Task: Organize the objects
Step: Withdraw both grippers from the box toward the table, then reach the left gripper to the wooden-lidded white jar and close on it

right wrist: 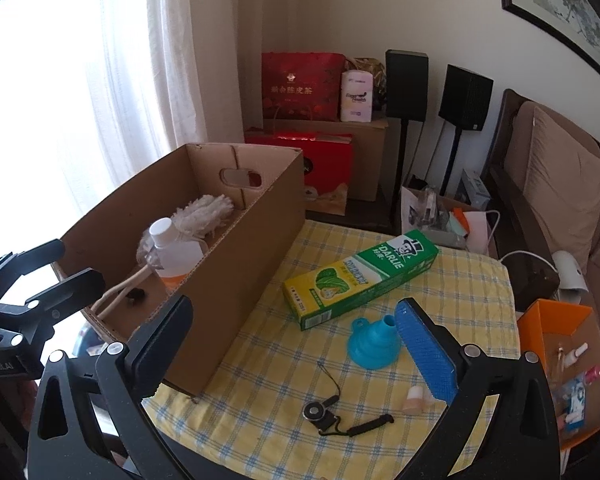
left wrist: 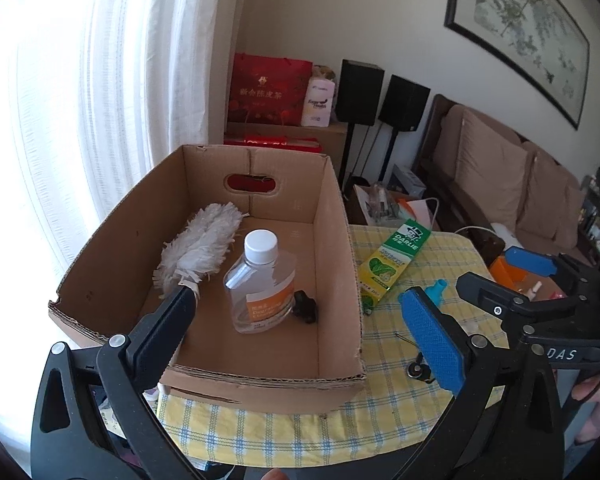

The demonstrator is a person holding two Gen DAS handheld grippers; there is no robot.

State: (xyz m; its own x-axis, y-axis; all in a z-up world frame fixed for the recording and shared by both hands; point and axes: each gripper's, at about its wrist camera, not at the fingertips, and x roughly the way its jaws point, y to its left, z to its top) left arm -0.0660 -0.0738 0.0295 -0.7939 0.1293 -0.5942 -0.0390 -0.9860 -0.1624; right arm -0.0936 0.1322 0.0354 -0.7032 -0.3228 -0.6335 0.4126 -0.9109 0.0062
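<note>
Box on tabletop holds duster, bottle. Toothpaste, funnel, lanyard lie outside on the cloth. Left gripper and right gripper fingers wide apart, nothing held.

cardboard box on surface, left side. in it: duster, bottle to its right. right of box: toothpaste carton; funnel and lanyard before it.

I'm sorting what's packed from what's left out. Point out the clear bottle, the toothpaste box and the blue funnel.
clear bottle (left wrist: 260,280), left wrist view, its body.
toothpaste box (right wrist: 360,276), right wrist view, top face.
blue funnel (right wrist: 370,344), right wrist view, its cone.
</note>
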